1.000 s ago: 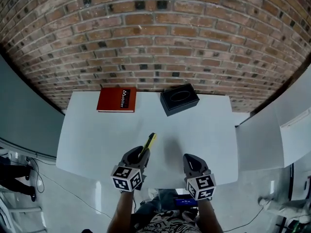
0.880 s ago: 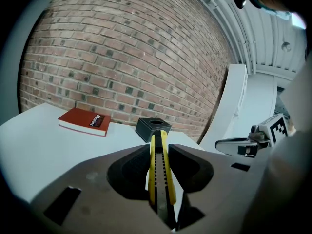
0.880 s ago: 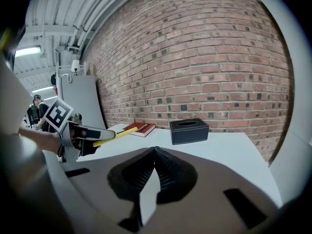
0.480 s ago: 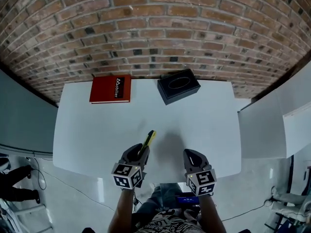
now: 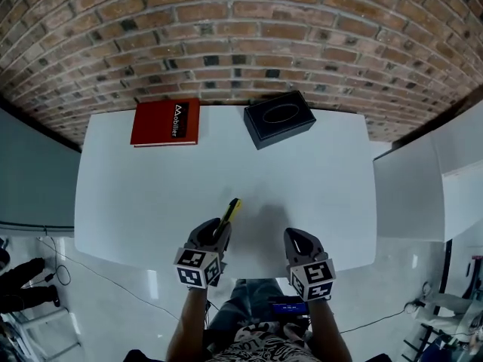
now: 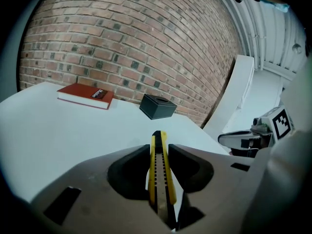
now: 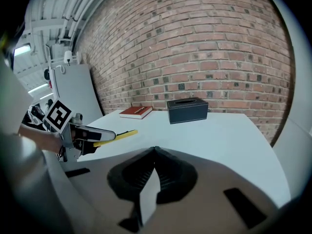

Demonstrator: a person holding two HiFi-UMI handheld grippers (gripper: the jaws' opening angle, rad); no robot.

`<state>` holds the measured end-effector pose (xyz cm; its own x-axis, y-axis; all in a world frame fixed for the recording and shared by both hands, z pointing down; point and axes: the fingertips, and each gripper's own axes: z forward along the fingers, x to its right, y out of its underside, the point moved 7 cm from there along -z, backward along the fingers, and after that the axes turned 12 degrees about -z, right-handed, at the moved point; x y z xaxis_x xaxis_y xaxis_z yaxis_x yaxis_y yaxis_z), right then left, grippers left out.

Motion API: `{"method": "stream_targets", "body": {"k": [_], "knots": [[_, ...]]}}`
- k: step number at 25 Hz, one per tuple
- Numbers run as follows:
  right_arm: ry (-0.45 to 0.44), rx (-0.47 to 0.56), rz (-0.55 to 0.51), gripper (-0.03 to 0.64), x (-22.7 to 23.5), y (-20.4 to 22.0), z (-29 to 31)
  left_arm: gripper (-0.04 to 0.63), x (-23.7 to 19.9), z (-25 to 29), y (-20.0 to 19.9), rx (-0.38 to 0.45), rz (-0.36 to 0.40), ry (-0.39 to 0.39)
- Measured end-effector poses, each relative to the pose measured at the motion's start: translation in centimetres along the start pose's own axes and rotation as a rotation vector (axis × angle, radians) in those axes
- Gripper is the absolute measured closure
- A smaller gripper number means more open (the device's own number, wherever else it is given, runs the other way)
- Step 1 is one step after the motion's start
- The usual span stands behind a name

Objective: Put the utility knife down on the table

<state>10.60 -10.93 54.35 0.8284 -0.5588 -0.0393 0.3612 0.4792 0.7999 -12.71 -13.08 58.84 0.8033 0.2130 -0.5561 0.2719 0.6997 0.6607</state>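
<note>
Left tool (image 5: 217,234) clamps utility knife (image 5: 232,210); handle rear hidden between jaws.

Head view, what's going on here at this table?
A person holds a tool in each hand at the near edge of a white table. The left tool is shut on a yellow utility knife, not yet released. The right tool is shut on nothing. A red book and a black box sit along the far edge.
</note>
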Motion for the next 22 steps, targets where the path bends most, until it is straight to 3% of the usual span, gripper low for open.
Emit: {"method": "stream_targets", "body": {"k": [18, 22], "knots": [[-0.008, -0.071, 0.043, 0.617, 1.7, 2.9, 1.9, 0.474, -1.6, 3.6, 2.3, -0.079, 0.042, -0.049], [0.002, -0.074, 0.043, 0.617, 2.1, 3.3, 2.2, 0.473, -1.7, 4.3, 2.8, -0.109, 0.093, -0.061]]}}
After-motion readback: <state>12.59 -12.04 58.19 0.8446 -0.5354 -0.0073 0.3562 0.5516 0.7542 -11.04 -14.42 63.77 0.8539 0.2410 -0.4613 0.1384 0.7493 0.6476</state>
